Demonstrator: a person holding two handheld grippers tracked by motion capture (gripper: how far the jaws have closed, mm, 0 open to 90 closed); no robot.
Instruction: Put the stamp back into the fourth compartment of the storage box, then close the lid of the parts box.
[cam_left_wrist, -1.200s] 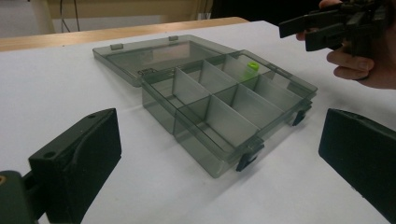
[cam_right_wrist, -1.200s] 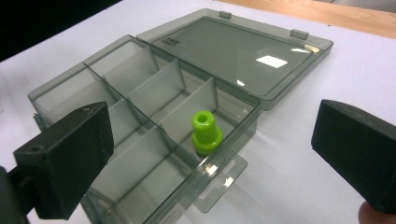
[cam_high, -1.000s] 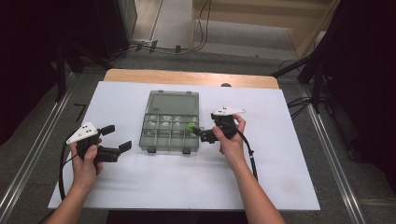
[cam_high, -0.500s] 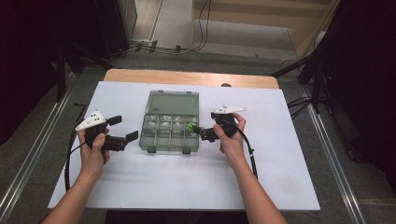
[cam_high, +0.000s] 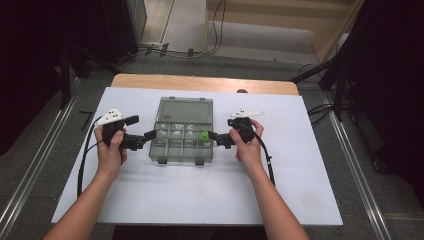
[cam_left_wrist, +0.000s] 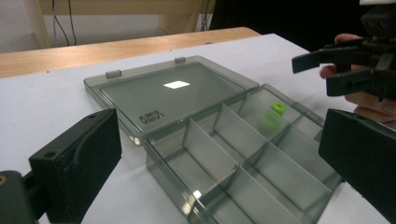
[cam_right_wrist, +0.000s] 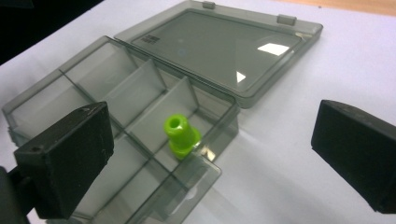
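One green peg (cam_right_wrist: 180, 135) stands upright in a compartment at the 3 o'clock end of the open box (cam_high: 182, 131), just off the tips of the right gripper (cam_high: 216, 138), whose jaws are spread and touch nothing; in the right gripper view it sits between them but farther on. The left gripper (cam_high: 145, 135), jaws also spread and empty, sits at the box's 9 o'clock edge on the white table (cam_high: 300, 200). A second ago it was well apart from the box toward 8 o'clock, while the right one has hardly moved.
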